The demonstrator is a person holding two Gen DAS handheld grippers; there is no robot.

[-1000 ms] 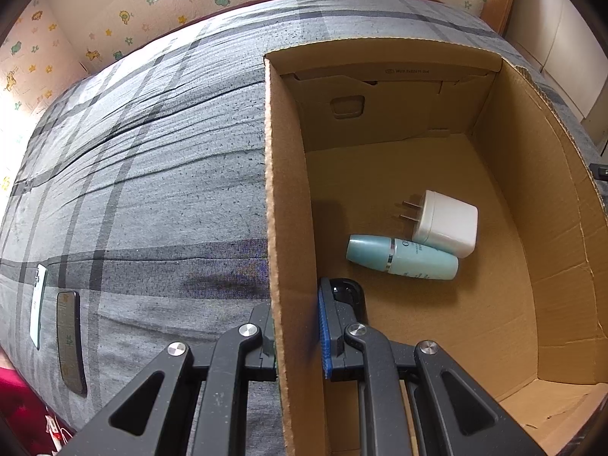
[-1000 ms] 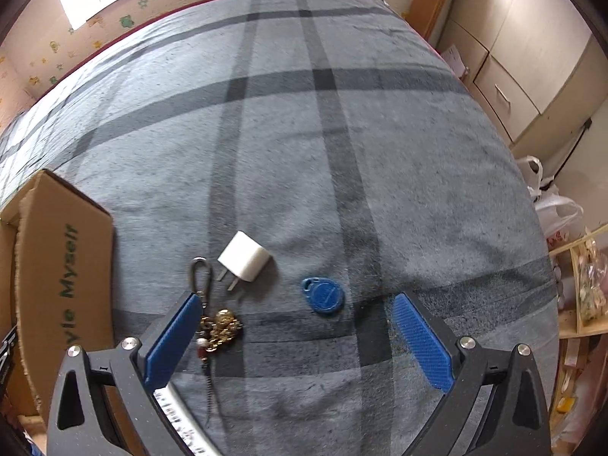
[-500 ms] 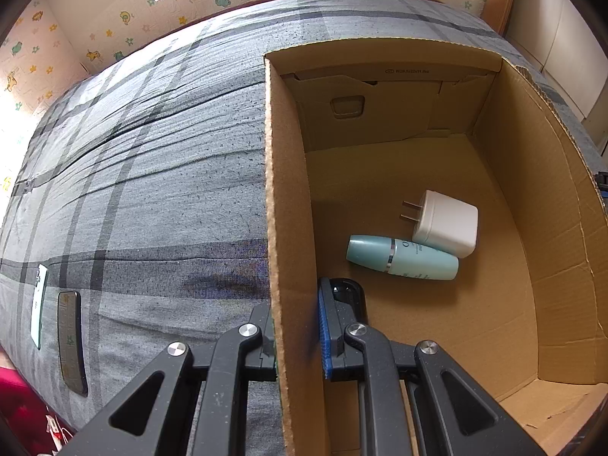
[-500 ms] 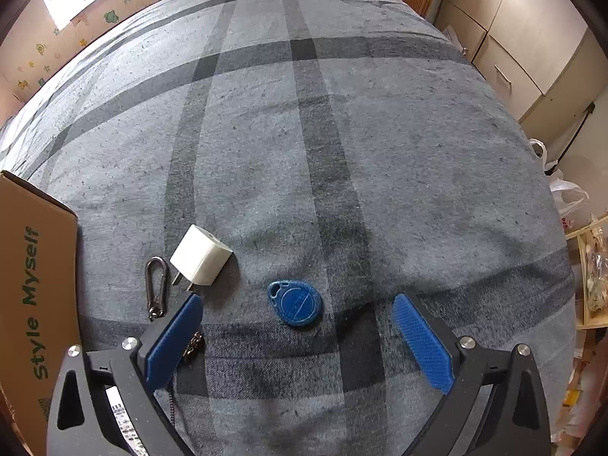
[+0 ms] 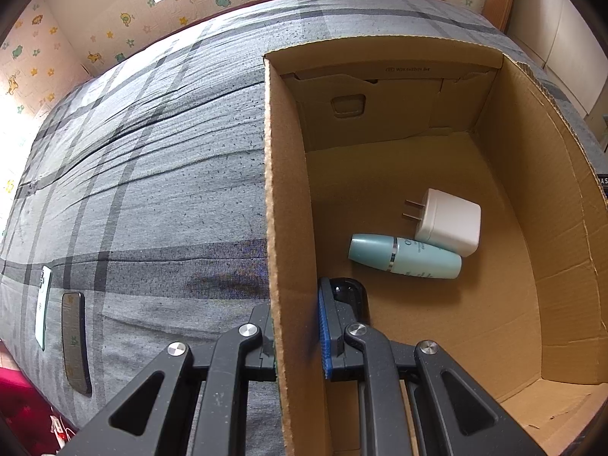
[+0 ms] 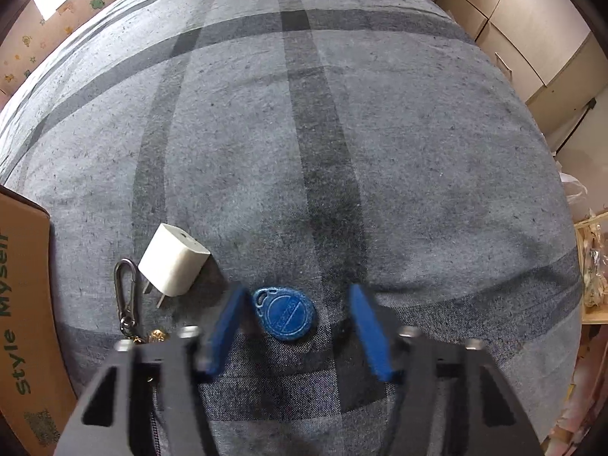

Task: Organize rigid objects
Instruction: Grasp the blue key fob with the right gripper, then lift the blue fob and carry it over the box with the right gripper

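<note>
Fob (image 6: 284, 313), blue, teardrop shape, lies flat on the grey plaid bed (image 6: 342, 133), between the blue pads of the right tool (image 6: 300, 326). Right tool's jaws have just been closing; pads blurred, the left pad just beside the fob, the right pad apart from it with bedcover showing between. Not pinching yet. Charger (image 6: 173, 260), white, prongs toward the near edge of the bed, sits just left of the fob. Carabiner (image 6: 125, 292) beside the charger, on its left, with gold keychain bits below it, partly hidden by the tool body. Box (image 6: 22, 323) edge at the left of the right wrist view, green print on its outer wall.

Left tool (image 5: 296, 323) is pressed together on the box's left wall (image 5: 285, 228), one finger outside, the blue pad inside. Box stands open on the bed. Inside on the box floor: a second white charger (image 5: 450, 226), prongs pointing left, and a teal bottle (image 5: 404, 256) lying on its side, touching the charger's near side. A black item sits on the box floor right by the inner pad, mostly hidden, cannot tell what. Phone (image 5: 74, 342), dark, lies near the left edge of the bed, a white card (image 5: 42, 309) just beside it.
</note>
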